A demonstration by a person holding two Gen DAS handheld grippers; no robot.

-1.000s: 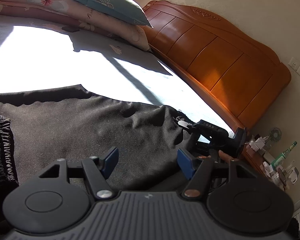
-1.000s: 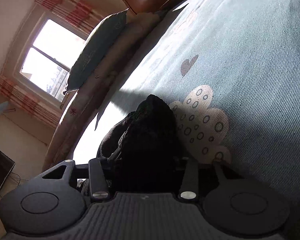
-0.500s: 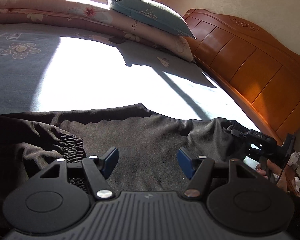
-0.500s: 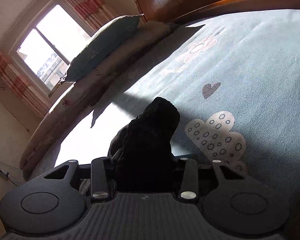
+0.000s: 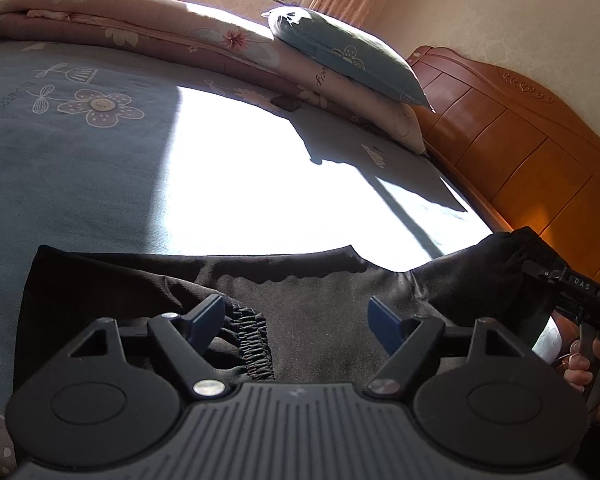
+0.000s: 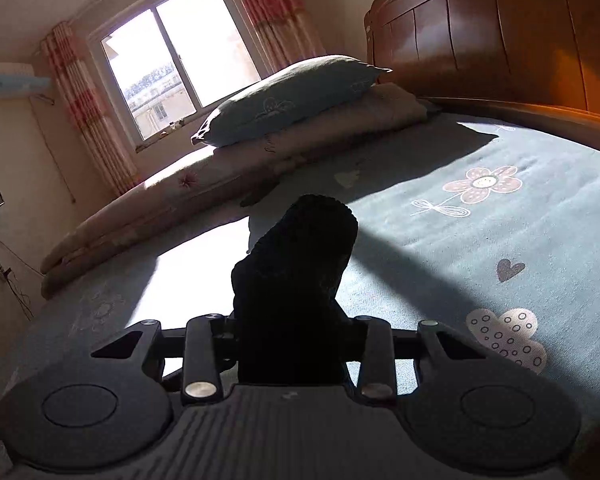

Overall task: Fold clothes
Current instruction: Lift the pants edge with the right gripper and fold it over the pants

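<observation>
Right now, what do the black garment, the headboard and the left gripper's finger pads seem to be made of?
Black garment: soft matte knit or woven cloth, probably synthetic; it drapes and has a gathered elastic band.
Headboard: orange-brown wood with a glossy varnish; panel seams, carved scrolls and a sheen show.
Left gripper finger pads: smooth blue, likely rubber or plastic, on black matte plastic arms.

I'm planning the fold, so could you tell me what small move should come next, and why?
Probably carry the right gripper across toward the elastic waistband. It is shut on the black trousers, lifting their cuff end off the bed sheet, while the left gripper is open above the waistband, holding nothing.
</observation>
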